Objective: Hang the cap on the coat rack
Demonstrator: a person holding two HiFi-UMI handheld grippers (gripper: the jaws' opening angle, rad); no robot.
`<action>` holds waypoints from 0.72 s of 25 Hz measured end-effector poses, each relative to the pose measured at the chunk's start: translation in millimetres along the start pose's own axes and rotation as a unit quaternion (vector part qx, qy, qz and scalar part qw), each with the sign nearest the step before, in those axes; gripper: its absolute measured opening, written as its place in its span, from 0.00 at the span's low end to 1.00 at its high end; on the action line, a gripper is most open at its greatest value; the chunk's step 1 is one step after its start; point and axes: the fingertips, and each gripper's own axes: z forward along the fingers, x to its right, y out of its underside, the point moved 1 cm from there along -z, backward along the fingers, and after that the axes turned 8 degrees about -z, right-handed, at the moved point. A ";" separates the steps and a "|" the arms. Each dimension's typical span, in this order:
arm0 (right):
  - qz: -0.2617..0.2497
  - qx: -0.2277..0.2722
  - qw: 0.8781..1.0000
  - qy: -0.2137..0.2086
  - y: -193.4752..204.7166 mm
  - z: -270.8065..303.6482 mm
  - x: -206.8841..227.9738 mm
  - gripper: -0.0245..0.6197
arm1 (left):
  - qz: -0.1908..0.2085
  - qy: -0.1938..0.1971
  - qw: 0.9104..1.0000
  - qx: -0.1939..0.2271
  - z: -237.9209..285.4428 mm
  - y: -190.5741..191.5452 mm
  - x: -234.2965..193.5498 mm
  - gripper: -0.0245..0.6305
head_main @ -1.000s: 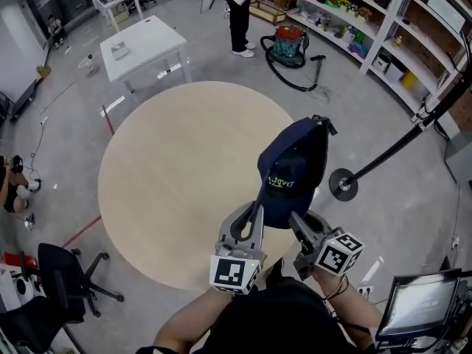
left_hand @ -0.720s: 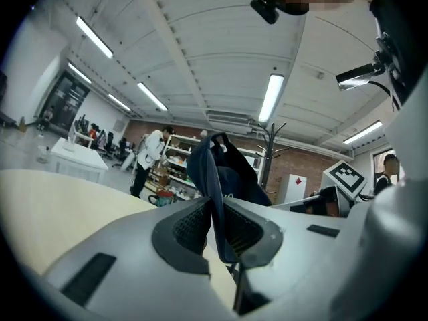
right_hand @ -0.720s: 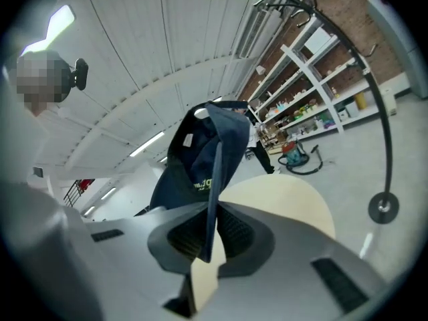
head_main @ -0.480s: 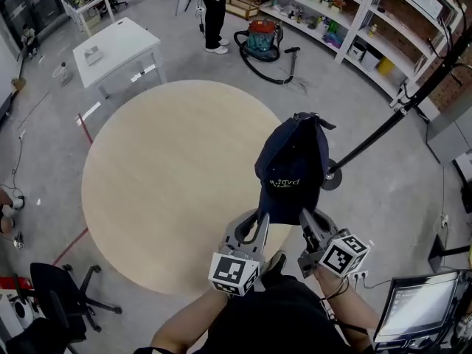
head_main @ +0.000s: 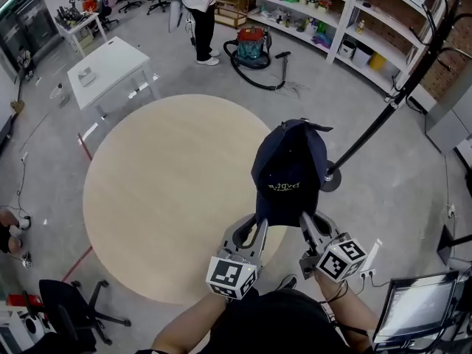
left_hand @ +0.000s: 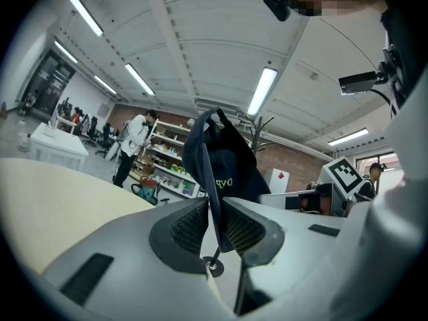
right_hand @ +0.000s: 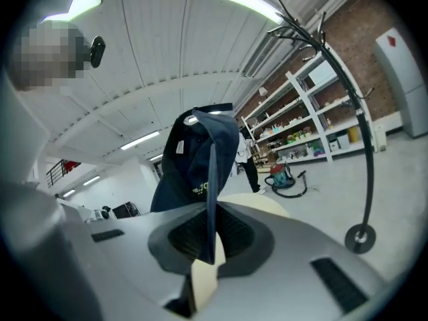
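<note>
A navy cap [head_main: 290, 168] hangs upright over the right edge of the round table, held by the lower edge of its brim. My left gripper [head_main: 254, 223] grips the brim's left side; its jaws are opening, with the brim [left_hand: 215, 206] still between the pads. My right gripper [head_main: 308, 223] is shut on the brim's right side [right_hand: 208, 212]. The black coat rack [head_main: 383, 109] rises to the right of the cap, its round base [head_main: 330, 181] on the floor just beyond it. Its hooks [right_hand: 297, 29] show high in the right gripper view.
The round wooden table [head_main: 169, 190] lies below and to the left. A white table [head_main: 110, 61], a standing person [head_main: 199, 13], a vacuum cleaner [head_main: 251, 46] and shelves [head_main: 354, 28] are farther off. An office chair [head_main: 74, 301] and a monitor [head_main: 417, 312] flank me.
The right gripper's fingers came onto the brim. Cap and both grippers stay together while the scene slides; the rack's base now sits close beside the cap.
</note>
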 end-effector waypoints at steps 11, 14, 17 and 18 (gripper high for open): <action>-0.040 0.050 0.997 0.048 -47.8 -99.0 93.5 0.07 | 0.038 0.030 0.998 -0.029 64.8 13.6 116.4 0.11; -0.034 0.073 0.995 0.064 -53.3 -122.3 122.7 0.07 | 0.055 0.036 0.997 -0.033 80.4 19.1 144.4 0.11; -0.021 0.095 0.992 0.077 -54.4 -139.5 148.0 0.07 | 0.067 0.041 0.996 -0.035 92.1 24.8 160.3 0.11; -0.018 0.101 0.991 0.081 -56.1 -148.7 157.7 0.07 | 0.070 0.042 0.996 -0.035 96.2 26.9 168.3 0.11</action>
